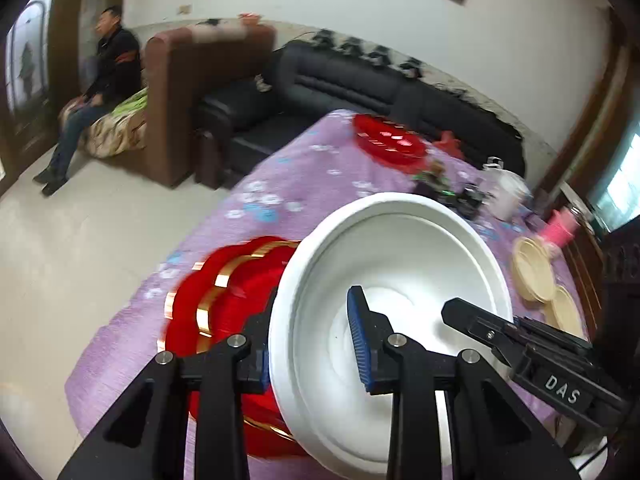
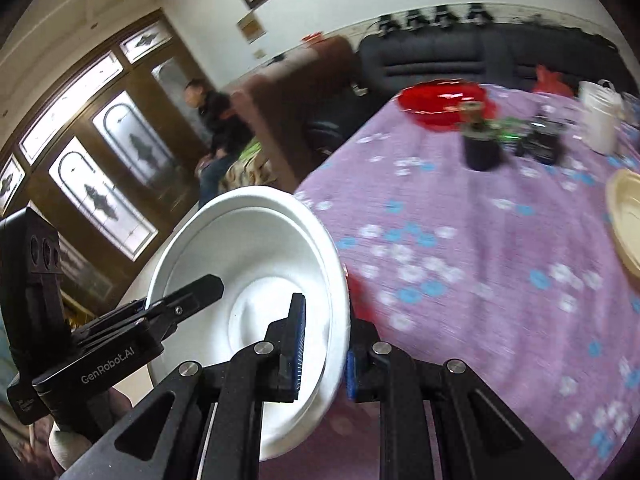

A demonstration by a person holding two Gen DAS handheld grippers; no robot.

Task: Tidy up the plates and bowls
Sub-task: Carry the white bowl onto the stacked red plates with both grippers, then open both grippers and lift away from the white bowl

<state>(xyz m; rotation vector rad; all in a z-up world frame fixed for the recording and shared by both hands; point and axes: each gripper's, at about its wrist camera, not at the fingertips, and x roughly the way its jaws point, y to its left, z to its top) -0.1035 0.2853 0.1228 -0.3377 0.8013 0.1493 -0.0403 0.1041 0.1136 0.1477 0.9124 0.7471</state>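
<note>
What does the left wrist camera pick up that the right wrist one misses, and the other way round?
Only the left view shows the scalloped red and gold plates under the bowl, and two beige plates. Only the right view shows the glass-paned doors and a dark cup. Both show the white bowl, its rim pinched on opposite sides by the left gripper and right gripper, plus the purple tablecloth and red tray.

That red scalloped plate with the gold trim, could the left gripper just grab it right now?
Probably not. The left gripper is shut on the rim of the white bowl, which the right gripper clamps too. The bowl hangs partly over the red scalloped plate, so it would have to be put down first.
</note>
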